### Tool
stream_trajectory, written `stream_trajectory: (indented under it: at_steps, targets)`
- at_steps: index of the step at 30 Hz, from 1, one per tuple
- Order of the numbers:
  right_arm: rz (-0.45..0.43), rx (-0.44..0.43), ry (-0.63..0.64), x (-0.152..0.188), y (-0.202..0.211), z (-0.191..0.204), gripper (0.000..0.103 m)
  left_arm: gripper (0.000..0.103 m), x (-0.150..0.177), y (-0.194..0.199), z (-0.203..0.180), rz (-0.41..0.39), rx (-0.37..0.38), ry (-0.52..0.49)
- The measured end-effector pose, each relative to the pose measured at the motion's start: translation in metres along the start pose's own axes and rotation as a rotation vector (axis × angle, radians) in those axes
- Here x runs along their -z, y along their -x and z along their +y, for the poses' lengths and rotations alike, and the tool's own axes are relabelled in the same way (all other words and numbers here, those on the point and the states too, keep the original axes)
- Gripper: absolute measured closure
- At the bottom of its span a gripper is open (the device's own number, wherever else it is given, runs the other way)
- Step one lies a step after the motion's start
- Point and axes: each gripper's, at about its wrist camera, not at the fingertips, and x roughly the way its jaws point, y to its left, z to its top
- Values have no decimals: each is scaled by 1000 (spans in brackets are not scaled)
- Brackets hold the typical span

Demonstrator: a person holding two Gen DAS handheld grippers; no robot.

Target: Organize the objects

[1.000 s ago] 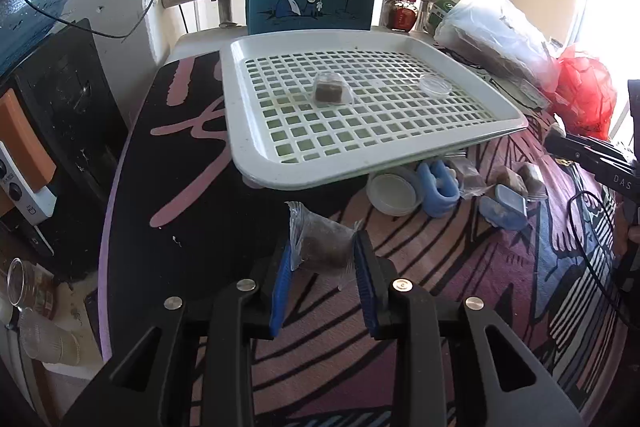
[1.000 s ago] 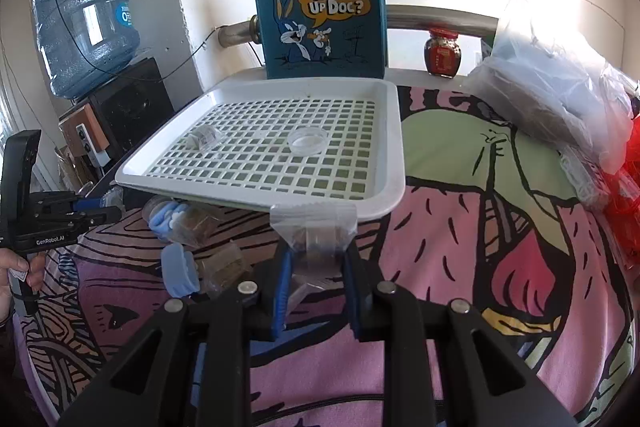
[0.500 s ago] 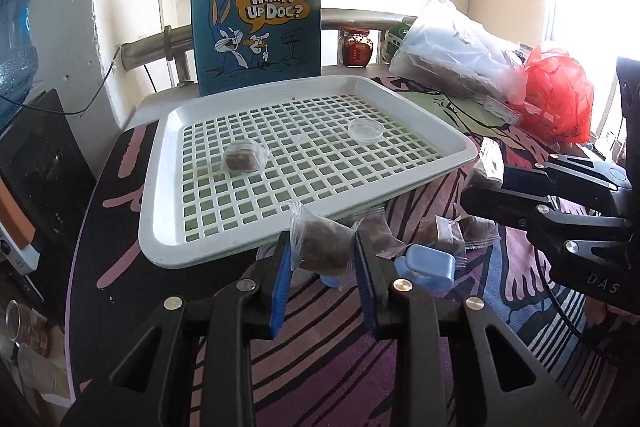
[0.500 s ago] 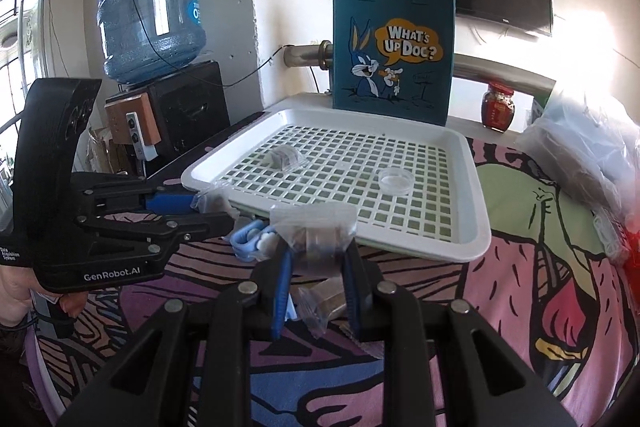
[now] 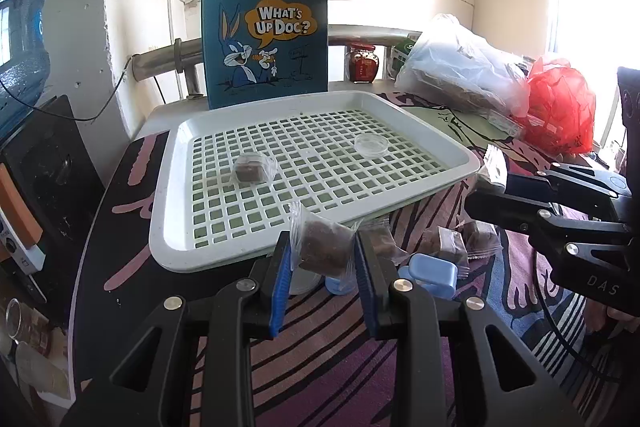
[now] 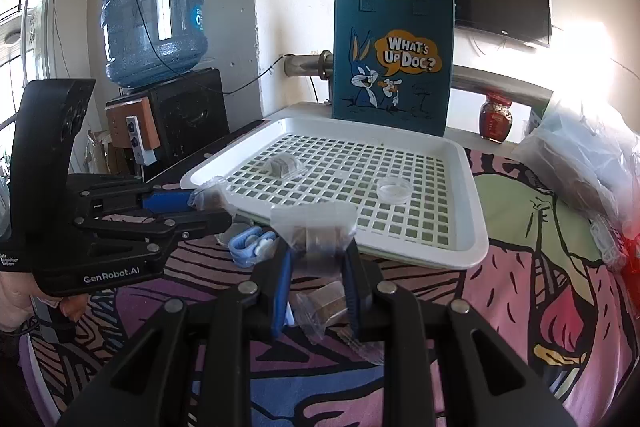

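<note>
My left gripper (image 5: 322, 259) is shut on a clear packet with a brown cube (image 5: 324, 249), held just before the near rim of the white slotted tray (image 5: 168, 227). My right gripper (image 6: 318, 251) is shut on another clear-wrapped brown packet (image 6: 316, 233), also at the tray's (image 6: 476, 251) near edge. Inside the tray lie one wrapped brown cube (image 5: 250, 169) and a small clear round lid (image 5: 372, 145). More wrapped cubes (image 5: 448, 245) and blue clips (image 5: 434, 269) lie on the patterned cloth under and beside the tray. Each gripper shows in the other's view, the right gripper (image 5: 496, 183) and the left gripper (image 6: 200, 203).
A blue cartoon tote bag (image 5: 266, 39) stands behind the tray. Clear and red plastic bags (image 5: 560, 107) pile at the right. A red jar (image 6: 496, 117) sits by the metal rail. A water bottle (image 6: 154, 3) on a black dispenser stands left of the table.
Both grippers swung sideways toward each other along the tray's near edge, each still holding its packet. In the last half second they stayed almost still.
</note>
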Motion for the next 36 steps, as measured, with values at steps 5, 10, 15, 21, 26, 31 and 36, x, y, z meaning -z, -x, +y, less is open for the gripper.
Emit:
stream_trajectory:
  at_steps: [5,10,15,21,26,31,36]
  targets:
    - [-31,7,-21,0,6,-4,80,74,0,3,2,-18,10,15]
    - [-36,9,-14,0,6,-3,80,74,1,4,3,-23,8,19]
    - [-34,10,-14,0,6,-3,80,74,1,6,4,-28,11,24]
    - [-32,8,-20,0,6,-5,80,74,0,5,4,-24,15,26]
    - [-32,6,-19,0,6,-5,80,74,0,4,5,-20,15,29]
    - [-32,7,-20,0,6,-5,80,74,0,3,4,-17,20,32]
    - [-35,7,-23,0,6,-4,80,74,0,1,5,-12,22,36]
